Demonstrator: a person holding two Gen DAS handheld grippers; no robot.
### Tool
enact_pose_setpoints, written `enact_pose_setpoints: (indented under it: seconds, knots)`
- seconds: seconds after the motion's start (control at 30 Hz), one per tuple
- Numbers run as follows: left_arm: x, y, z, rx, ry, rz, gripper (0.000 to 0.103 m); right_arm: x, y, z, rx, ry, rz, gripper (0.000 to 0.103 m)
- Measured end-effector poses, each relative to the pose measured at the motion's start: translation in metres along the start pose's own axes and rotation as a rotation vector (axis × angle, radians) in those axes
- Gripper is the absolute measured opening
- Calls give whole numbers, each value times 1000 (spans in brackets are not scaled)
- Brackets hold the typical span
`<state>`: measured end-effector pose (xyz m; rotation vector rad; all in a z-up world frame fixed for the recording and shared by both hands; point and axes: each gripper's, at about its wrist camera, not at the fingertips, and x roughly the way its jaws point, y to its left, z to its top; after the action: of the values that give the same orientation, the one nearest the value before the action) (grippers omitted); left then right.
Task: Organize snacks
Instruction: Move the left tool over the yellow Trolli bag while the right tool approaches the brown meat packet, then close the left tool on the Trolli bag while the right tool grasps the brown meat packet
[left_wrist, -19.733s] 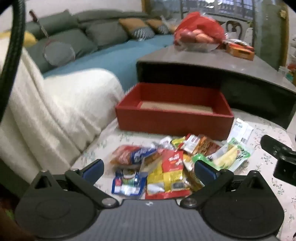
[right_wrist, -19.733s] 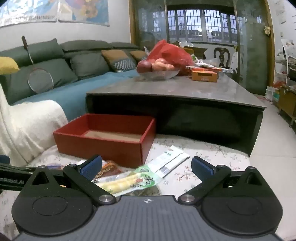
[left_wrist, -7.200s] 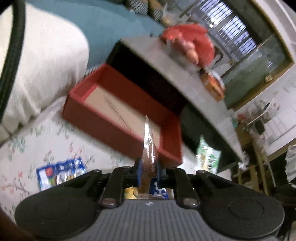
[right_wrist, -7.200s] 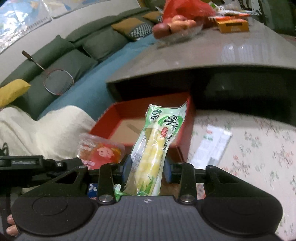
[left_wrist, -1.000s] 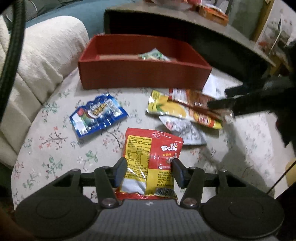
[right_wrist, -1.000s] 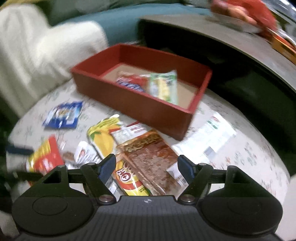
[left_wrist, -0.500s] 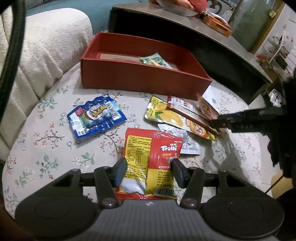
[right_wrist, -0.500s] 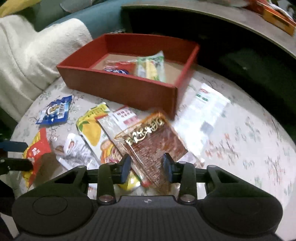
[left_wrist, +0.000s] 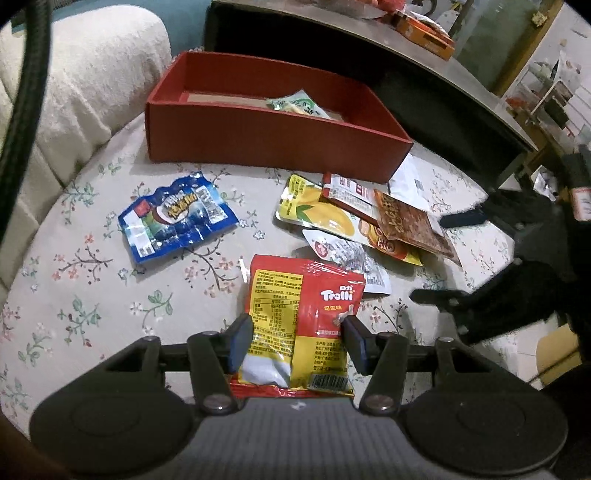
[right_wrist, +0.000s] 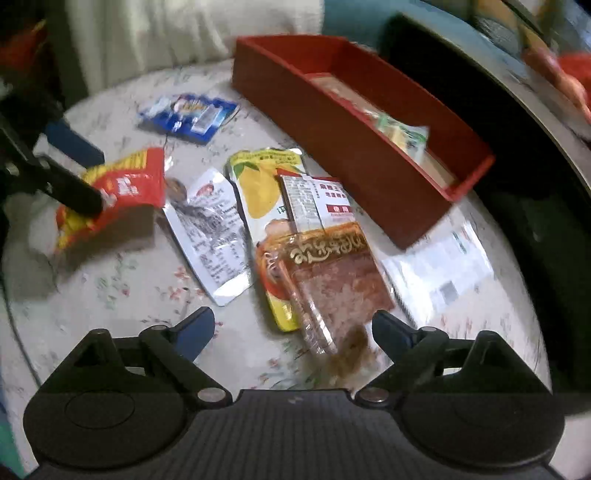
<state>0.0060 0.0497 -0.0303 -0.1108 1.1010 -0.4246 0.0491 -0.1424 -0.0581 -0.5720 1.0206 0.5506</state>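
Note:
My left gripper (left_wrist: 297, 341) is shut on a red and yellow Trolli bag (left_wrist: 303, 314), held just above the floral cloth; the bag also shows in the right wrist view (right_wrist: 114, 192). My right gripper (right_wrist: 291, 330) is open, its fingers either side of the near end of a brown jerky packet (right_wrist: 332, 273) lying on the pile. A yellow mango pouch (right_wrist: 258, 184), a red and white packet (right_wrist: 314, 199) and a silver sachet (right_wrist: 210, 232) lie beside it. The red box (left_wrist: 273, 122) holds a green snack pack (left_wrist: 299, 105).
A blue snack bag (left_wrist: 175, 218) lies left of the pile. White packets (right_wrist: 443, 269) lie right of the box. A cream blanket (left_wrist: 74, 74) is at the left. A dark low table (left_wrist: 424, 74) stands behind the box. The round cloth-covered surface (left_wrist: 74, 295) drops off at its edges.
My right gripper has opened from around the brown jerky packet, which now lies on the pile, and its view has swung. My left gripper still holds the Trolli bag, slightly nearer the box.

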Motion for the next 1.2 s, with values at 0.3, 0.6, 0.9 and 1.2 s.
enact_pose_setpoints:
  seconds: [0.3,0.6,0.9,1.2]
  knots:
    - [10,3,7,-15,33,-9,47,13,-63,12,158,23,249,83]
    - [16,-3,10,2,40,-20,48,-1,-79,-5,231,4,170,85]
    - [20,-5,9,14,53,-30,47,28,-70,15,41,94,234,89]
    - [27,-9,13,68,75,-41,50,29,-72,-2,155,77,184,77]
